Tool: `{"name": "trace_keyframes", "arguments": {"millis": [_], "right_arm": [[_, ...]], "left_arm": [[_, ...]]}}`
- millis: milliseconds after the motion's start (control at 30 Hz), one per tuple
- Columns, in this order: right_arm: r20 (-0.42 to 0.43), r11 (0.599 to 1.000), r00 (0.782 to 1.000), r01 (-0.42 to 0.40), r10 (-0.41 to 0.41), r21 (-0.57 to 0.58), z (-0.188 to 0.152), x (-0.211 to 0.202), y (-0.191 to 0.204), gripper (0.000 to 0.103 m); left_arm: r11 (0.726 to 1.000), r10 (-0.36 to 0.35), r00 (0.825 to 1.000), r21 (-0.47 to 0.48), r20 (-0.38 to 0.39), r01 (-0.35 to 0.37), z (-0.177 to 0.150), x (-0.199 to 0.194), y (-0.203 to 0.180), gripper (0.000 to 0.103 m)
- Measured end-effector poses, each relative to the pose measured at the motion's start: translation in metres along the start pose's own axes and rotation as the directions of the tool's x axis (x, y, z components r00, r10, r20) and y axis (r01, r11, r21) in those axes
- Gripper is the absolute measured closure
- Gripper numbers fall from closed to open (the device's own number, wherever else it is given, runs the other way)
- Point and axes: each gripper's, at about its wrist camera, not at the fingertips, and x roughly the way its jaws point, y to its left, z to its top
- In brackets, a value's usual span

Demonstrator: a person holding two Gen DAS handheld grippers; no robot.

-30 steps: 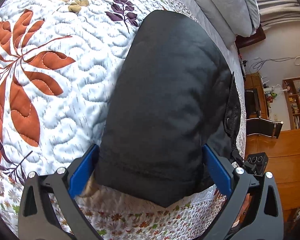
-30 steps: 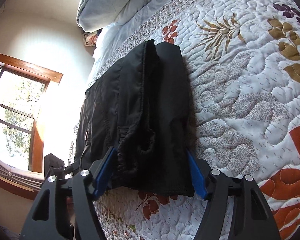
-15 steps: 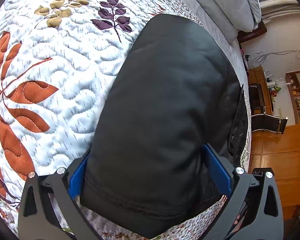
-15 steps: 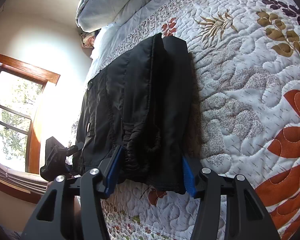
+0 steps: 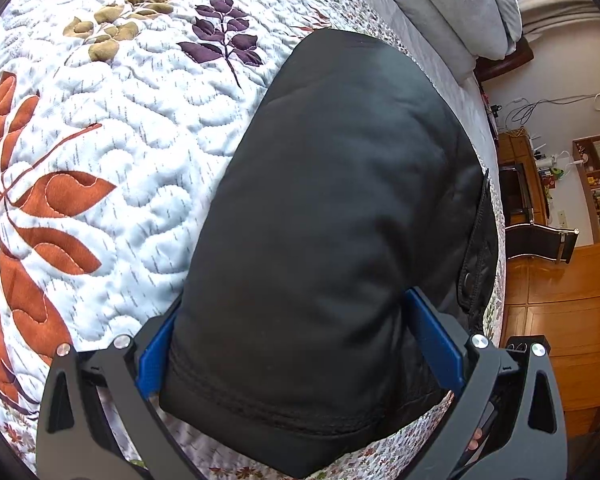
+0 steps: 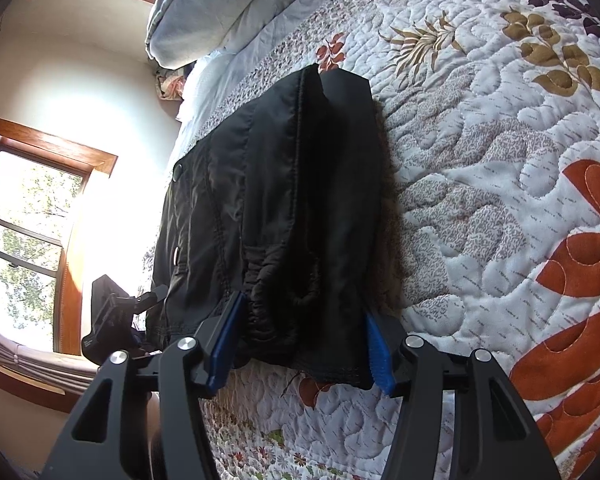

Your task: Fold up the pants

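Two grippers flank one bundle of black pants, which lies on the quilted floral bedspread near the bed's edge, below the grey pillows.

Progress, judged: folding looks nearly done. Left wrist view shows a compact dark packet with a smooth rounded top layer; a flap with a snap button sticks out on its right side. Right wrist view shows several stacked layers, a gathered waistband and stitched hems at the near edge. Layers there are not flush; one ridge of fabric stands proud along the middle. Probably left: squaring the edges, pressing the stack flat, then letting go.

Left gripper: points steeply down at the near end of the packet. Its blue pads sit on either side of the fabric, spread wide, touching or nearly touching the sides. Whether they squeeze it I cannot tell.

Right gripper: tilted down less steeply, at the opposite short end of the bundle. Jaws have just been opening, with the waistband end between them. Blue pads stand apart at the fabric's flanks; the right-hand pad shows a sliver of gap, so I read this as released, not clamped. The other gripper's black body is visible beyond the pants, toward the window.
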Motion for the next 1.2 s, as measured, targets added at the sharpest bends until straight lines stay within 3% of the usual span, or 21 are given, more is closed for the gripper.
{"name": "trace_keyframes", "arguments": {"millis": [100,333,467,567,667,867,967,1067,1200], "right_arm": [[0.004,0.999,0.999,0.038,-0.038,-0.033,0.002,-0.007,0.007,0.037],[0.051,0.980,0.985,0.170,-0.166,-0.104,-0.004,-0.032,0.023,0.031],[0.038,0.984,0.990,0.136,-0.133,-0.115,-0.013,-0.036,0.028,0.031],[0.015,0.975,0.982,0.190,-0.189,-0.118,-0.016,-0.025,0.027,0.031],[0.013,0.977,0.983,0.185,-0.184,-0.103,-0.019,-0.024,0.027,0.031],[0.084,0.961,0.970,0.239,-0.229,-0.140,-0.027,-0.053,0.049,0.031],[0.140,0.935,0.950,0.303,-0.280,-0.184,-0.035,-0.067,0.070,0.020],[0.175,0.912,0.935,0.342,-0.308,-0.227,-0.045,-0.075,0.089,0.018],[0.194,0.900,0.920,0.378,-0.339,-0.219,-0.054,-0.082,0.102,0.005]], "left_arm": [[1.000,0.007,1.000,0.012,0.011,-0.007,-0.003,-0.002,-0.002,0.003],[0.988,0.115,0.989,0.092,0.092,-0.124,-0.018,-0.023,-0.015,0.003],[0.981,0.146,0.979,0.110,0.143,-0.162,-0.028,-0.038,-0.021,0.003],[0.975,0.154,0.979,0.139,0.135,-0.173,-0.034,-0.034,-0.024,0.003],[0.969,0.177,0.972,0.147,0.153,-0.199,-0.038,-0.032,-0.027,0.003],[0.957,0.197,0.956,0.169,0.216,-0.236,-0.049,-0.059,-0.038,0.003],[0.946,0.212,0.942,0.186,0.262,-0.265,-0.059,-0.078,-0.049,0.003],[0.942,0.201,0.934,0.204,0.294,-0.266,-0.071,-0.095,-0.060,0.003],[0.920,0.238,0.912,0.224,0.333,-0.322,-0.085,-0.111,-0.071,0.003]]}}
